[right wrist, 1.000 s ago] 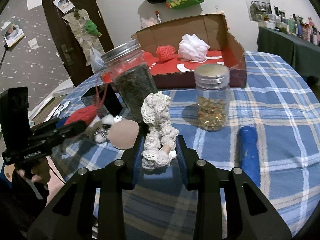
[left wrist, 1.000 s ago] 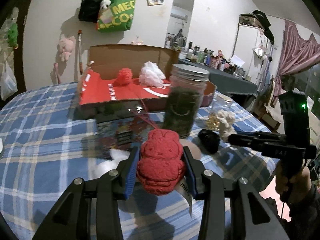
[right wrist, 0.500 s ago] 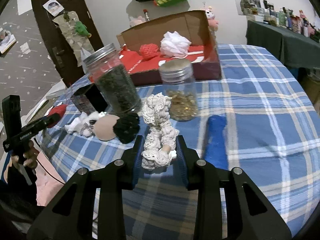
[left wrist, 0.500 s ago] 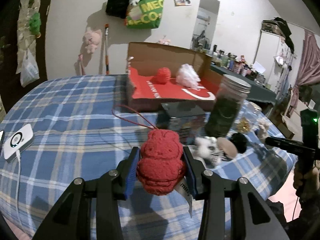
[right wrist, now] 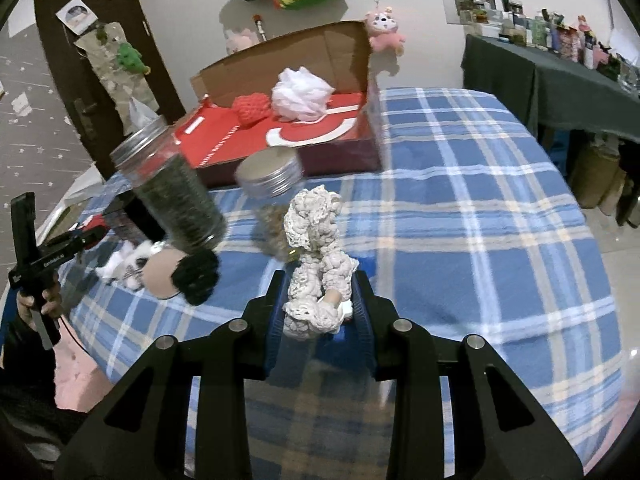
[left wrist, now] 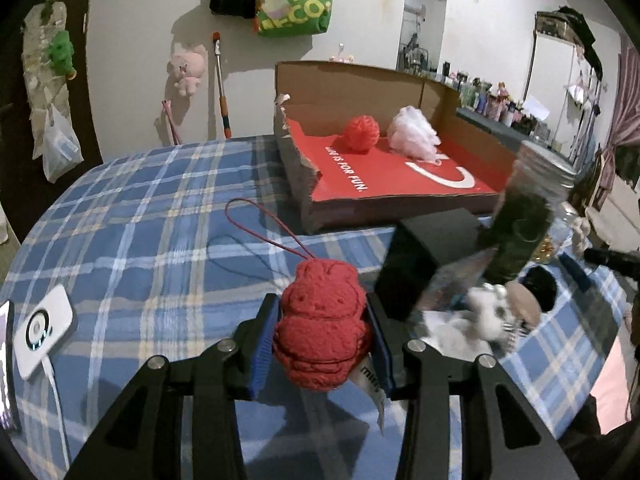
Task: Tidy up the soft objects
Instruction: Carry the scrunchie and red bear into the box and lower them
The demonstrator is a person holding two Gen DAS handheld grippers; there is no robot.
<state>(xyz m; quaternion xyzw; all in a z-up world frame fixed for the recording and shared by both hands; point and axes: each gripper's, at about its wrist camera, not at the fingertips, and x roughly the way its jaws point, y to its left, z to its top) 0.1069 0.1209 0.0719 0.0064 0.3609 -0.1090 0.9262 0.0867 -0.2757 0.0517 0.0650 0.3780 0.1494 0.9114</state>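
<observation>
Blue plaid tablecloth [left wrist: 132, 216] (cluttered), white wall [left wrist: 132, 60] behind.

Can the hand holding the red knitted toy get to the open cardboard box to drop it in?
Probably yes. The left gripper is shut on the red knitted toy, and bare checked tablecloth lies between it and the cardboard box. The box's near side is low and torn.

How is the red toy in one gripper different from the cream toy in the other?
The red toy is a squat, rounded figure with a thin red loop; the cream toy is taller, lumpier and crocheted. The red toy fills the left gripper more widely than the cream toy fills the right gripper. Both are soft, clamped upright above the table.
</observation>
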